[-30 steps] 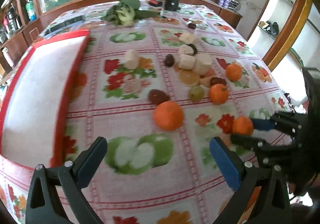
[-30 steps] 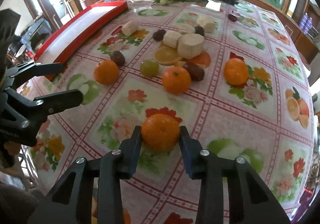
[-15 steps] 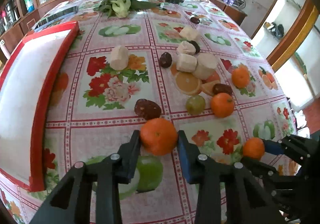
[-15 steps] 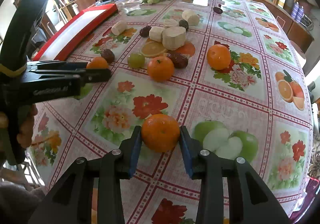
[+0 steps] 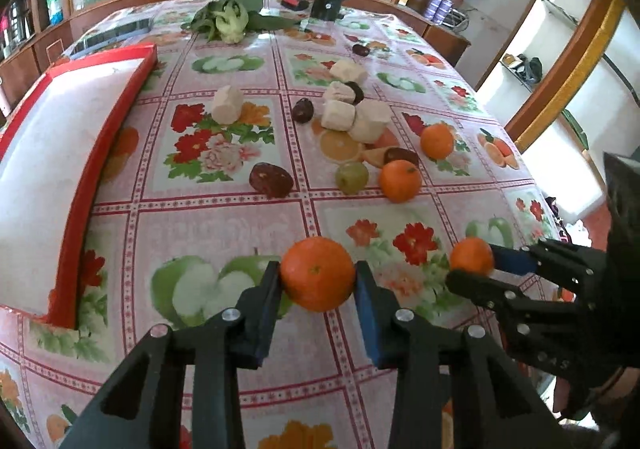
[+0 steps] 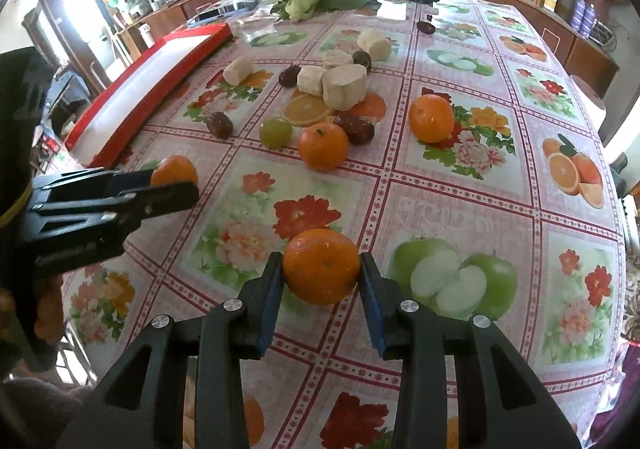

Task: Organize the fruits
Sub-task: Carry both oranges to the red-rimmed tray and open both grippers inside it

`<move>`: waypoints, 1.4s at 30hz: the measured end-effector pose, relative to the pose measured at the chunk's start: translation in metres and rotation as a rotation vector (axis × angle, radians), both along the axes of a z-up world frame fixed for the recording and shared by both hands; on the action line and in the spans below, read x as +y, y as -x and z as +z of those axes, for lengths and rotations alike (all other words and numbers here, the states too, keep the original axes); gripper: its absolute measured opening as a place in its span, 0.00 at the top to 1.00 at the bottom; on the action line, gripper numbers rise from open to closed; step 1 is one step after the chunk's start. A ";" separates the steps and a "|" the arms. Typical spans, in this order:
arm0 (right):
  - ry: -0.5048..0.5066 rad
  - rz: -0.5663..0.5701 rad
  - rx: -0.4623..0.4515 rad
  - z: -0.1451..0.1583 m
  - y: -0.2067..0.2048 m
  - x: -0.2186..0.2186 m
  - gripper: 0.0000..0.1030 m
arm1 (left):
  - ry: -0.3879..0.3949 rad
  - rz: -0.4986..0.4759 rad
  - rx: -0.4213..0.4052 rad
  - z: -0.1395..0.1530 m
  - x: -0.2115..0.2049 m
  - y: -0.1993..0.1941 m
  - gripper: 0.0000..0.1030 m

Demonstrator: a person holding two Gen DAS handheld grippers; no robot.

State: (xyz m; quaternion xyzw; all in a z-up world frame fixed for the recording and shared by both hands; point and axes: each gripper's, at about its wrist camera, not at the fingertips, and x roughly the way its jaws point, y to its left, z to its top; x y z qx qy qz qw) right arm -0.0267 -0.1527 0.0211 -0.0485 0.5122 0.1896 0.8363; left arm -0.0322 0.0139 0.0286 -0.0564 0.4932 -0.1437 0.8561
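Note:
My left gripper (image 5: 317,269) is shut on an orange (image 5: 318,281), its blue pads pressed on both sides, just above the flowered tablecloth. My right gripper (image 6: 321,263) is shut on a second orange (image 6: 320,273) in the same way. Each wrist view shows the other gripper from the side: the right gripper (image 5: 472,268) with its orange (image 5: 470,255), and the left gripper (image 6: 174,185) with its orange (image 6: 172,169). Two more oranges (image 6: 323,147) (image 6: 432,119) lie on the cloth beyond them. A red-rimmed white tray (image 5: 70,205) lies at the left.
Mid-table lie a green grape (image 6: 275,132), several dark dates (image 6: 355,127) and pale cut chunks (image 6: 344,87). A leafy vegetable (image 5: 230,19) and a black cup (image 5: 326,5) stand at the far end. A person's hand (image 6: 44,313) holds the left gripper.
The left gripper, wide open a second ago, moved up to the orange on the cloth and closed on it. The right gripper kept its hold on its orange.

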 end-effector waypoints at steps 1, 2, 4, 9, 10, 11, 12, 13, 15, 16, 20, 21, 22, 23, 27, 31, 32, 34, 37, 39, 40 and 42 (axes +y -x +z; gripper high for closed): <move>0.001 0.000 0.003 0.000 0.000 0.003 0.65 | -0.003 0.000 -0.004 0.001 0.002 0.001 0.63; 0.000 0.002 0.006 0.000 -0.001 0.006 0.65 | -0.004 0.002 -0.008 0.002 0.003 0.003 0.63; 0.000 0.014 0.012 0.001 -0.002 0.015 0.65 | -0.006 0.007 -0.015 0.005 0.008 0.005 0.63; 0.009 0.064 0.003 0.006 -0.003 0.047 0.65 | 0.002 0.048 -0.033 0.013 0.033 0.012 0.63; 0.011 0.078 0.002 0.008 -0.004 0.055 0.65 | 0.004 0.059 -0.040 0.015 0.039 0.013 0.63; 0.014 0.093 -0.002 0.009 -0.005 0.065 0.65 | 0.006 0.070 -0.045 0.017 0.045 0.015 0.62; 0.016 0.105 -0.005 0.010 -0.005 0.071 0.65 | 0.006 0.080 -0.049 0.019 0.050 0.016 0.63; 0.017 0.123 -0.008 0.012 -0.005 0.081 0.65 | 0.004 0.091 -0.053 0.021 0.057 0.017 0.63; 0.018 0.159 -0.011 0.015 -0.008 0.102 0.65 | -0.003 0.117 -0.064 0.025 0.072 0.019 0.62; 0.016 0.173 -0.010 0.016 -0.009 0.109 0.65 | -0.006 0.132 -0.068 0.027 0.081 0.020 0.62; 0.003 0.248 -0.010 0.022 -0.018 0.151 0.65 | -0.018 0.204 -0.084 0.033 0.118 0.021 0.62; 0.000 0.260 -0.010 0.024 -0.020 0.159 0.65 | -0.022 0.224 -0.086 0.034 0.128 0.021 0.62; -0.005 0.275 -0.010 0.026 -0.024 0.170 0.65 | -0.028 0.246 -0.087 0.034 0.139 0.019 0.62; -0.010 0.291 -0.009 0.027 -0.027 0.181 0.65 | -0.037 0.271 -0.089 0.035 0.150 0.019 0.62; -0.022 0.340 -0.017 0.033 -0.039 0.218 0.65 | -0.064 0.347 -0.079 0.031 0.188 0.010 0.62; -0.025 0.384 -0.017 0.030 -0.046 0.251 0.65 | -0.089 0.403 -0.066 0.024 0.217 0.002 0.62; -0.023 0.394 -0.014 0.027 -0.046 0.259 0.65 | -0.095 0.414 -0.063 0.022 0.222 0.000 0.62; -0.011 0.410 0.001 0.020 -0.046 0.273 0.65 | -0.108 0.425 -0.057 0.019 0.230 -0.003 0.62; -0.011 0.418 0.032 0.008 -0.049 0.286 0.65 | -0.127 0.437 -0.045 0.012 0.241 -0.007 0.62; -0.008 0.424 0.044 0.003 -0.050 0.291 0.65 | -0.136 0.440 -0.036 0.009 0.245 -0.007 0.62; -0.002 0.427 0.045 0.001 -0.050 0.294 0.65 | -0.138 0.443 -0.029 0.007 0.247 -0.008 0.62; 0.003 0.433 0.052 -0.003 -0.051 0.298 0.65 | -0.137 0.445 -0.018 0.003 0.251 -0.009 0.62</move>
